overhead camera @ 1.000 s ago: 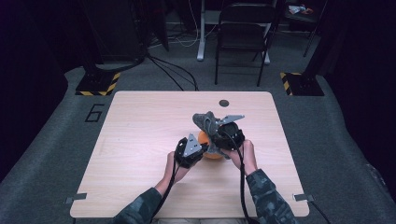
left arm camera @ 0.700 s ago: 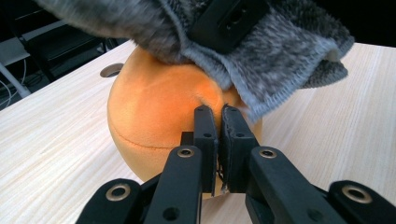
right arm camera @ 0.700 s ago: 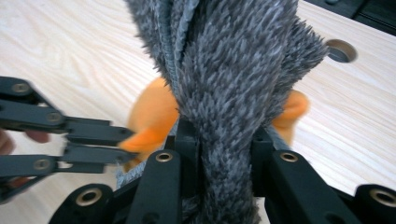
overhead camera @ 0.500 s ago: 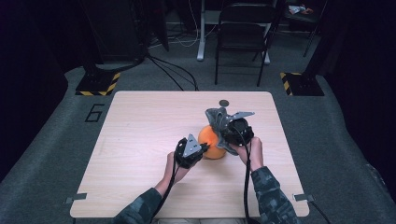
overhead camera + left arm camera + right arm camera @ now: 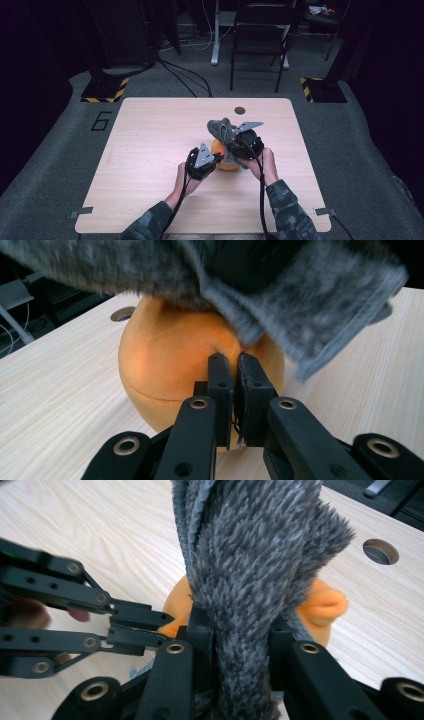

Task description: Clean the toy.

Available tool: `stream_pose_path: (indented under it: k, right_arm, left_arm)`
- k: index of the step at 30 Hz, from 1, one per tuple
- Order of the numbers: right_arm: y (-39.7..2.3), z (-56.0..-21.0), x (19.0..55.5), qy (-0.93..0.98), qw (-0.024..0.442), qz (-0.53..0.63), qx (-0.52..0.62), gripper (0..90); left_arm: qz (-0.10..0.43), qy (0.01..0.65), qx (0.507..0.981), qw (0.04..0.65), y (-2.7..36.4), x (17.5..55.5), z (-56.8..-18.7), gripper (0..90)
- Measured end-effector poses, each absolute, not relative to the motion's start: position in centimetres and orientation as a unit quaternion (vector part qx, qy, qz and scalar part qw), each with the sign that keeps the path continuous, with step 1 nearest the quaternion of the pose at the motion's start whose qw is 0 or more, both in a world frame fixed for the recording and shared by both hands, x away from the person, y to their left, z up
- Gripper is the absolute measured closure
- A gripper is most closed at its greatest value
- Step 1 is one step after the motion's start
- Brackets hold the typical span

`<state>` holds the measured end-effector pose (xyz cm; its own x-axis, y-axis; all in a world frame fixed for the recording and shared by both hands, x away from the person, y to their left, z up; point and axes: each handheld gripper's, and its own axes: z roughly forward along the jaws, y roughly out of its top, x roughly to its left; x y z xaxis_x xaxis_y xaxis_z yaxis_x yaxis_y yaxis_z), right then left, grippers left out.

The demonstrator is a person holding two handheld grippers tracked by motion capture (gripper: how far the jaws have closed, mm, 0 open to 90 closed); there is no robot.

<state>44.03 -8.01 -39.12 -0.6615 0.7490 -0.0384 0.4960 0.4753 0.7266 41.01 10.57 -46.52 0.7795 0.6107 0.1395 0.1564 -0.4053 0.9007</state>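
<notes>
Nearest to me on the table (image 5: 150,150), my left gripper (image 5: 232,371) has its jaws pressed together on a pinch of the orange plush ball's (image 5: 170,365) skin, low on its side, which I judge pins the ball down so it cannot roll while the other hand works. Just beyond and above it, my right gripper (image 5: 235,630) is clamped on a thick fold of the grey furry cloth (image 5: 250,555), the jaws held apart only by the bunched pile between them. From the high view the cloth (image 5: 222,129) stands lifted over the ball (image 5: 225,157), draping across its top; holding it up by one fold seems meant to peel it clear of, or drag it over, the ball. Farther off, near the table's far edge, a round cable hole (image 5: 239,110) sits well apart from everything.
</notes>
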Motion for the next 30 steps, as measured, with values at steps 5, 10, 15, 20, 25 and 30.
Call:
stream_pose_path:
  k: [5,10,15,20,25,30]
  right_arm:
    - [-9.7,-39.7,45.1,0.817,0.202,0.342,0.419,72.9]
    - [-11.5,-40.9,46.1,0.805,0.204,0.337,0.444,72.9]
    - [-11.3,-41.7,46.2,0.807,0.191,0.337,0.445,73.3]
    - [-11.1,-41.7,46.2,0.808,0.192,0.335,0.445,73.5]
    - [-10.7,-41.7,46.1,0.811,0.193,0.335,0.438,73.5]
    - [-10.6,-41.7,46.0,0.812,0.194,0.334,0.437,73.5]
  left_arm:
    - [0.233,0.235,0.808,0.488,10.6,41.0,-46.5,86.1]
    - [0.234,0.239,0.807,0.487,10.6,41.1,-46.5,86.0]
    - [0.231,0.246,0.807,0.485,10.7,41.2,-46.5,84.8]
    - [0.23,0.247,0.81,0.479,10.8,41.4,-46.0,65.1]
    - [0.228,0.267,0.81,0.471,11.0,42.0,-45.4,39.3]
    - [0.223,0.264,0.819,0.458,10.4,42.8,-45.0,32.4]
